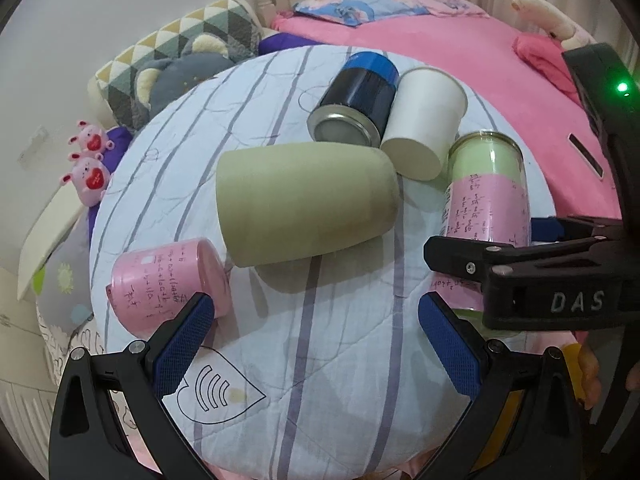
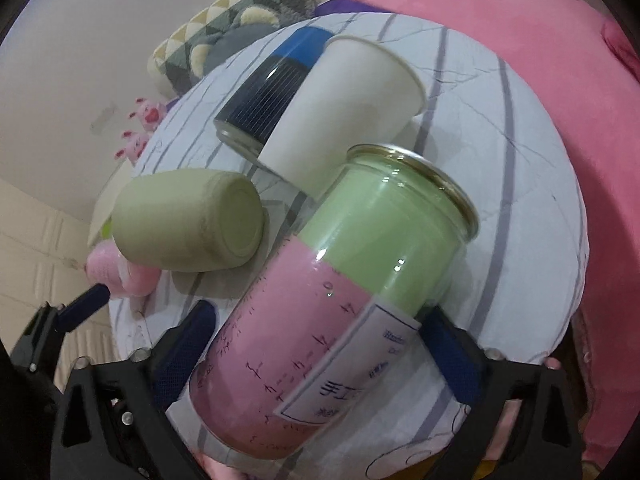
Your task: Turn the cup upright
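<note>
Left wrist view: the left tool (image 1: 316, 334) is released, jaws spread wide and empty above the quilted table (image 1: 340, 360). Ahead of it an olive cup (image 1: 306, 204) lies on its side; a pink cup (image 1: 168, 284) sits just beside its left finger. The right tool (image 1: 520, 276) reaches in from the right at the green-and-pink jar (image 1: 486, 184). Right wrist view: the right tool (image 2: 316, 344) is clenched on the green-and-pink jar (image 2: 340, 300), tilted, rim pointing away. The uprighting step appears under way; the next move calls for rotating the jar base-down and setting it clear of the white cup (image 2: 344, 108) ahead.
</note>
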